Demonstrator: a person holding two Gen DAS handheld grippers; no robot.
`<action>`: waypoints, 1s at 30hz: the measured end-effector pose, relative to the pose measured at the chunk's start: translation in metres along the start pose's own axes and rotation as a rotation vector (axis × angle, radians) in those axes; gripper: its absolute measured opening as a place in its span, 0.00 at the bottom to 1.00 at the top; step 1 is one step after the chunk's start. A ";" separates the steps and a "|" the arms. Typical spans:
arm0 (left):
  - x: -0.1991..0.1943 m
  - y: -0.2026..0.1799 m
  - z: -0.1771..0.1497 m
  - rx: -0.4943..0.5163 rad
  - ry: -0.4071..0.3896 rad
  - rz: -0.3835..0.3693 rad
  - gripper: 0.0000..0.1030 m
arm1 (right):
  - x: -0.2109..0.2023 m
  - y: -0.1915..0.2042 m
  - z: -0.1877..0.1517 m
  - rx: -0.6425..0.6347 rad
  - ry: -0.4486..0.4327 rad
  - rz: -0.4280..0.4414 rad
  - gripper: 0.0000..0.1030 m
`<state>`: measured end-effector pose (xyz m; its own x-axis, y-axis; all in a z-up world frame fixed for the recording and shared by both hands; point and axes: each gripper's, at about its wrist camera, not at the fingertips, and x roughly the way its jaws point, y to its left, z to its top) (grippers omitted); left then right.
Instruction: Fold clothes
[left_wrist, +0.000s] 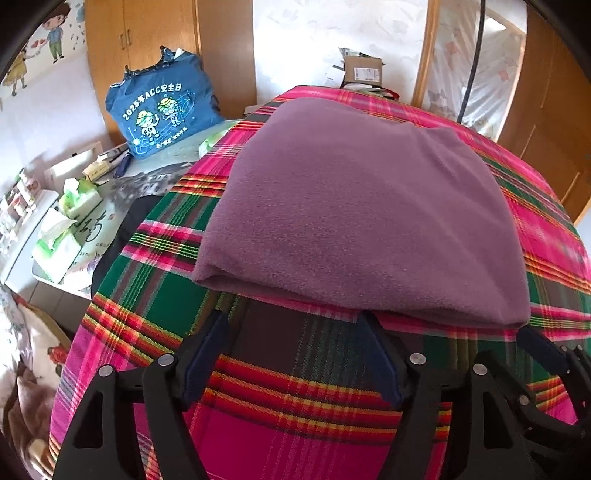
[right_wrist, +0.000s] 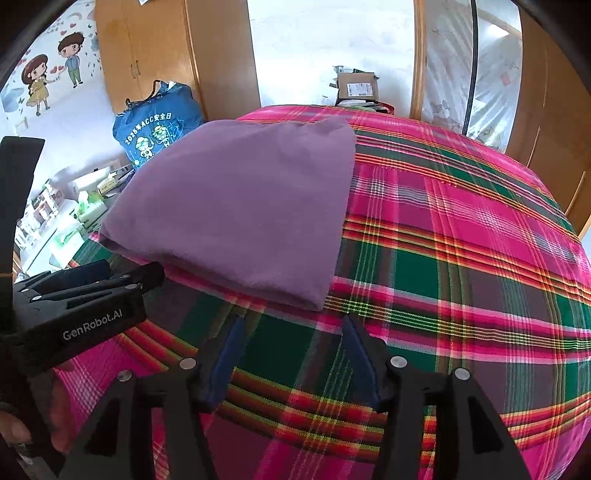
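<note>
A purple garment (left_wrist: 354, 206) lies folded in a flat rectangle on the pink, green and red plaid cloth (left_wrist: 288, 406). My left gripper (left_wrist: 291, 321) is open just short of the garment's near edge, nothing between its blue pads. In the right wrist view the same purple garment (right_wrist: 240, 206) lies to the upper left. My right gripper (right_wrist: 293, 321) stands open by the garment's near right corner, its jaws empty over the plaid cloth (right_wrist: 461, 277). The left gripper's black body (right_wrist: 85, 306) shows at the left of that view. The right gripper's finger (left_wrist: 543, 350) shows at the right of the left wrist view.
A blue printed bag (left_wrist: 162, 107) stands at the far left beside tissue packs (left_wrist: 70, 229) and small boxes on a side surface. A cardboard box (left_wrist: 364, 70) sits beyond the far edge. Wooden wardrobes (right_wrist: 147, 48) and a plastic-covered window (right_wrist: 472, 66) line the back.
</note>
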<state>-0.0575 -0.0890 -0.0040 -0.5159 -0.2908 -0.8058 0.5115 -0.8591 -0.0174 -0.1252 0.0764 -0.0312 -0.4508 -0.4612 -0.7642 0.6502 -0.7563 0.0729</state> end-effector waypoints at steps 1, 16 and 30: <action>0.000 0.000 0.000 -0.001 0.000 0.001 0.74 | 0.000 0.000 0.000 0.000 0.000 0.000 0.55; 0.002 0.000 -0.003 0.008 -0.017 0.000 0.76 | 0.000 0.002 0.001 0.015 0.005 -0.067 0.55; 0.002 0.000 -0.003 0.010 -0.024 -0.001 0.76 | 0.002 0.003 0.000 -0.008 0.013 -0.079 0.62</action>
<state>-0.0563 -0.0884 -0.0074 -0.5326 -0.3001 -0.7914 0.5041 -0.8636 -0.0117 -0.1242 0.0727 -0.0324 -0.4927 -0.3938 -0.7760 0.6175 -0.7865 0.0071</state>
